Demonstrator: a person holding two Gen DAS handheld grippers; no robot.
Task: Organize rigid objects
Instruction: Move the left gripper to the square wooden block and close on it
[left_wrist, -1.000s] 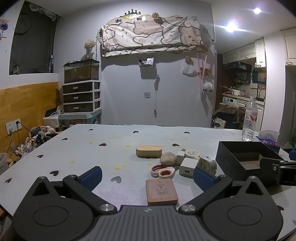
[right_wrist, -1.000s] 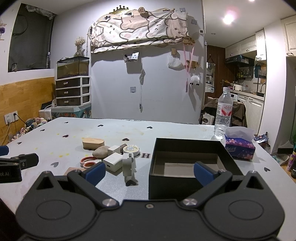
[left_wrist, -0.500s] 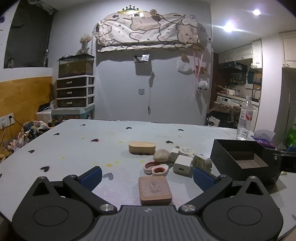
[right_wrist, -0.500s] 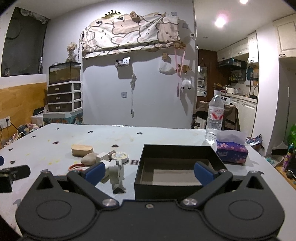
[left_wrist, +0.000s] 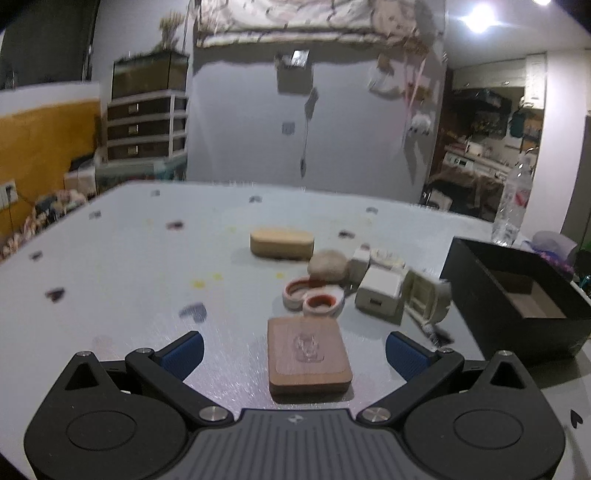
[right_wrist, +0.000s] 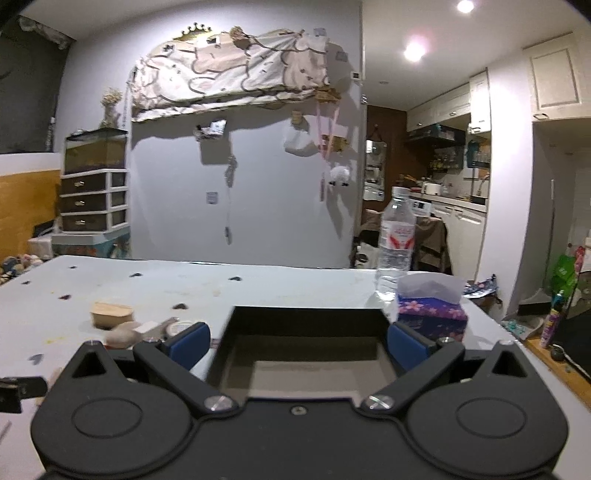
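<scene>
Wooden things sit on the pale worktop (left_wrist: 122, 266). At the left, the left gripper (left_wrist: 294, 354) has its blue pads wide apart, holding nothing, with a flat brown wooden block (left_wrist: 308, 360) lying between them. Behind it lie red and white rings (left_wrist: 312, 297), a tan stone (left_wrist: 328, 264), an oval wooden box (left_wrist: 282, 240) and white plugs (left_wrist: 380, 293). To the right stands an open black box (left_wrist: 517, 295). The right gripper (right_wrist: 298, 341) is spread wide over the black box, empty
</scene>
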